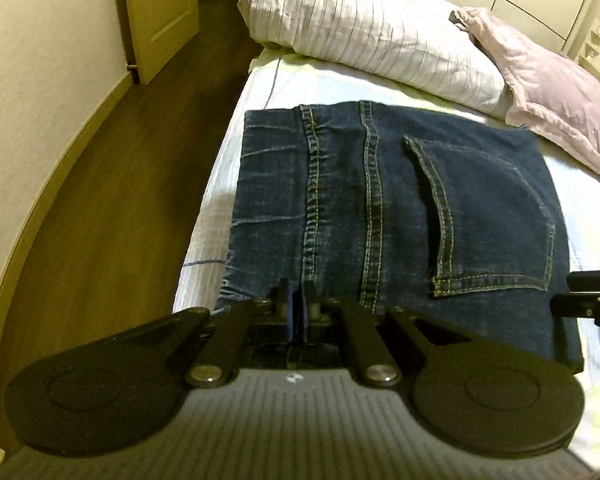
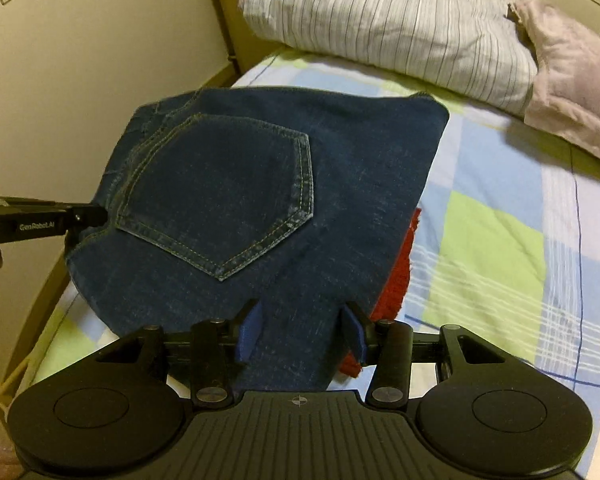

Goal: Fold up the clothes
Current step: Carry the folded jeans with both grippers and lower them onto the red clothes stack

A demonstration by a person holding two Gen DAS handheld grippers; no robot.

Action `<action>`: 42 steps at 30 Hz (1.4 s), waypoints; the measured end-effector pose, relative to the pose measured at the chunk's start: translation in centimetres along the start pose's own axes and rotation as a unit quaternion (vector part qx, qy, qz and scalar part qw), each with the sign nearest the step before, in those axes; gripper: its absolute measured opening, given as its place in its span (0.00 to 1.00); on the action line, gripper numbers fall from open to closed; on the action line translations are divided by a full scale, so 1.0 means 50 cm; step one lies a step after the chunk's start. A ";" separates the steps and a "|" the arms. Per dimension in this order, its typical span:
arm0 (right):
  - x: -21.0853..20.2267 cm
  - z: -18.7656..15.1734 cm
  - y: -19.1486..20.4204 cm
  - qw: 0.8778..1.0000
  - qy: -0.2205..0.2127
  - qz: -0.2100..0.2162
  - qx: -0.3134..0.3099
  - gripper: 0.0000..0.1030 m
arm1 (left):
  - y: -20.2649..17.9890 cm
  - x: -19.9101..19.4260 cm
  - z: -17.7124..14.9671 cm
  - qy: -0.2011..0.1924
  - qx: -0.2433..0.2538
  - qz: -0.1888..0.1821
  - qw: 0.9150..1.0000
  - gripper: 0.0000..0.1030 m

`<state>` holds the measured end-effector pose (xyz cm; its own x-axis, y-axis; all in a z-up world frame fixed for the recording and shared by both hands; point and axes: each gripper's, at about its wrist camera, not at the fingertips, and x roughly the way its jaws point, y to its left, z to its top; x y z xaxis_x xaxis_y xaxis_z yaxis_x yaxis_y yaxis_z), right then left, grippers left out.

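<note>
Pinching the near edge of the folded jeans [image 1: 384,204], your left claw [image 1: 298,308] has its pads together on the denim beside a stitched seam, close to the bed's [image 2: 500,248] left edge. Your right claw [image 2: 300,332] has its blue pads [image 2: 250,330] standing apart, with a strip of the jeans running between them; whether they press on it you cannot tell from here. Something red [image 2: 396,280] peeks from under the jeans, and two pillows [image 2: 396,28] lie at the bed's far end.
</note>
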<state>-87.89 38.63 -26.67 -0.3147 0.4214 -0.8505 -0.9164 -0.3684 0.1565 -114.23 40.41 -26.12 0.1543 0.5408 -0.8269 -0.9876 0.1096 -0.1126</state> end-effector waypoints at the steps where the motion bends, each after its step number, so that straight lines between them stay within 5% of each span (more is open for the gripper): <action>1: -0.004 0.000 -0.003 1.000 0.003 -0.003 0.004 0.46 | -0.003 -0.007 0.001 -0.001 -0.001 -0.002 1.000 0.06; 7: -0.052 0.006 -0.017 0.999 -0.014 -0.034 0.016 0.46 | 0.003 -0.071 -0.004 -0.015 -0.025 -0.005 1.000 0.07; 11: -0.080 0.010 0.009 0.999 -0.032 -0.015 0.007 0.46 | 0.013 -0.084 -0.024 -0.009 -0.031 0.001 0.999 0.07; 18: 0.008 -0.027 0.074 0.996 0.042 -0.028 -0.067 0.46 | 0.029 -0.044 -0.040 0.009 -0.059 0.016 0.998 0.07; 26: -0.047 0.015 0.037 1.000 0.012 -0.022 -0.008 0.46 | 0.005 -0.097 0.029 -0.014 -0.040 0.000 0.999 0.06; 34: -0.004 0.115 -0.010 0.995 -0.014 -0.056 0.083 0.46 | -0.070 0.015 0.125 0.013 0.006 -0.042 0.999 0.08; 38: 0.049 0.116 -0.015 0.995 0.015 -0.058 0.082 0.46 | -0.090 0.084 0.112 0.023 0.013 -0.024 0.999 0.09; 42: 0.041 0.133 -0.016 0.995 0.021 -0.058 0.077 0.46 | -0.089 0.066 0.112 0.018 0.019 -0.015 1.000 0.08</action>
<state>-89.45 45.30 -25.19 -0.1961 0.4176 -0.8872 -0.9741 -0.1866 0.1275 -109.14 46.40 -25.27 0.1822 0.5063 -0.8429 -0.9805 0.1576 -0.1172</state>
